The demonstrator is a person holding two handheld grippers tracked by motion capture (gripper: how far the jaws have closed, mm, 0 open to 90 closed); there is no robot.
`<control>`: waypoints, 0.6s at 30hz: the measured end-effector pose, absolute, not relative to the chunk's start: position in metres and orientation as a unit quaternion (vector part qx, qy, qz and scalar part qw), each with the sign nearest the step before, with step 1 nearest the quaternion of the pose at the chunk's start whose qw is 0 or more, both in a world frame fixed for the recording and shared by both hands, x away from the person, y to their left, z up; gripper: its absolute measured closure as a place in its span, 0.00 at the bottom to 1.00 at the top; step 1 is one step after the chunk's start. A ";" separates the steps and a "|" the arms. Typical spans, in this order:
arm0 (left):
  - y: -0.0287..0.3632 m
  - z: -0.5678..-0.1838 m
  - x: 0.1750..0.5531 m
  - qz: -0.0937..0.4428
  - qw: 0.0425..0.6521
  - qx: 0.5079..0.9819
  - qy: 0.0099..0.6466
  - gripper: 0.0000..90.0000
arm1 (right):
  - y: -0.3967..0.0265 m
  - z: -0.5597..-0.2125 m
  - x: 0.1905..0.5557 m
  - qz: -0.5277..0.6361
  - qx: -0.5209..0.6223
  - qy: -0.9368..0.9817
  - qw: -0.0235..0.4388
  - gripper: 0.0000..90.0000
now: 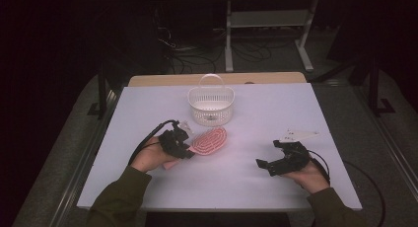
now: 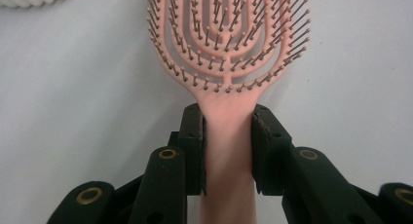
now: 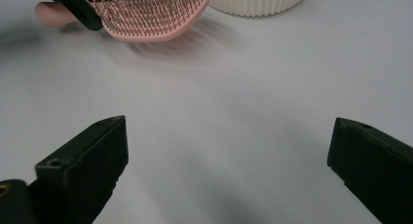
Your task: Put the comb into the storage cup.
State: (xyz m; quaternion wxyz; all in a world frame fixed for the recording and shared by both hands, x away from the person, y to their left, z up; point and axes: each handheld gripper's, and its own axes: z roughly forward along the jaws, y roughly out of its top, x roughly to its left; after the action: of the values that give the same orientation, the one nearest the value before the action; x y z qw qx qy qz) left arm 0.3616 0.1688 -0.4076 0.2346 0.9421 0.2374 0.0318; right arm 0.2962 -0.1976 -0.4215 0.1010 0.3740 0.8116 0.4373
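While left gripper clamped pink hairbrush handle, right gripper gaped idle; next likely lift toward white basket

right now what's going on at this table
A person works two hand-held grippers over a white table. The left gripper is shut on the handle of a pink hairbrush, bristles up, just in front of a white basket. The right gripper rests apart with its jaws wide open, holding nothing.
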 end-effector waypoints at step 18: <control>0.173 -0.397 0.356 0.043 0.307 0.923 0.229 0.78 | -0.198 -0.421 0.296 0.439 0.373 0.810 0.104 0.01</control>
State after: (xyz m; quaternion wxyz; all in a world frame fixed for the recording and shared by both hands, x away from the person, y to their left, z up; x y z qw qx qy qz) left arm 0.3562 0.1734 -0.3970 0.3067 0.9230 0.2286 0.0427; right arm 0.2961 -0.1981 -0.4213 0.1040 0.3733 0.8104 0.4394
